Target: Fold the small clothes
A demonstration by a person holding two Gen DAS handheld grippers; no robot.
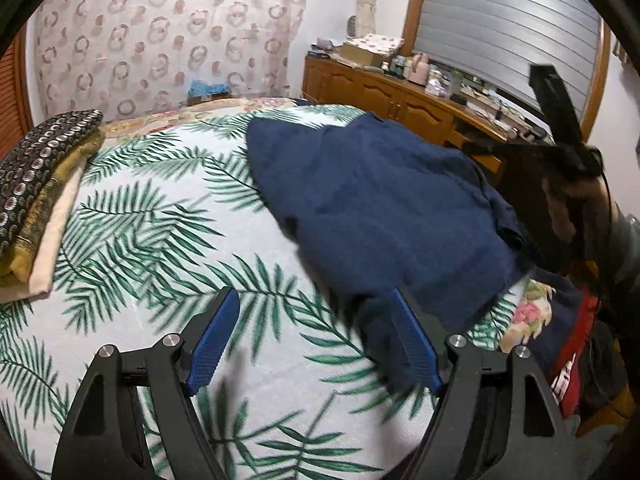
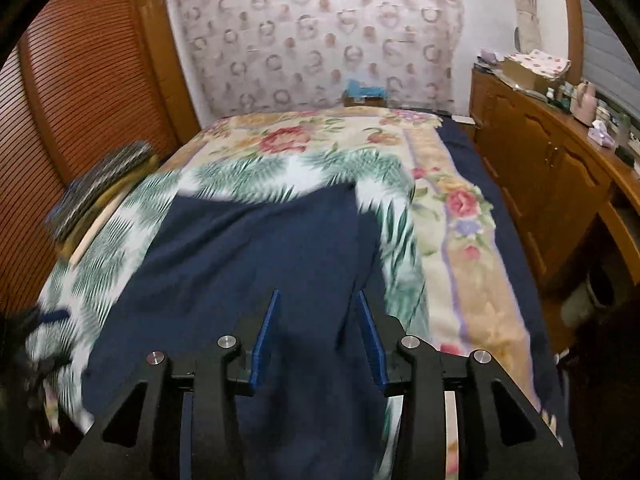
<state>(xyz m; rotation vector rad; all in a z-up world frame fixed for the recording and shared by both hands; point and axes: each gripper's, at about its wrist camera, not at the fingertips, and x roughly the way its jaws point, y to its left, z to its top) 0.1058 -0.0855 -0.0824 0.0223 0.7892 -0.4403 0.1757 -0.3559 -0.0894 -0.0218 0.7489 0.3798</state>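
Note:
A navy blue garment (image 1: 380,208) lies spread on the palm-leaf bedcover (image 1: 160,240). My left gripper (image 1: 316,304) is open just above the cover, its right finger (image 1: 412,344) touching the garment's near edge. In the right wrist view the garment (image 2: 248,264) fills the middle of the bed. My right gripper (image 2: 318,300) is open with garment cloth lying between and under the fingers. The right gripper and the hand holding it also show in the left wrist view (image 1: 560,152), at the garment's far right edge.
Folded patterned cloths (image 1: 36,196) are stacked at the bed's left side. A wooden dresser (image 2: 552,184) with clutter runs along the right. A slatted wooden door (image 2: 72,112) stands on the left. A red and dark cloth (image 1: 568,360) hangs at the bed's right edge.

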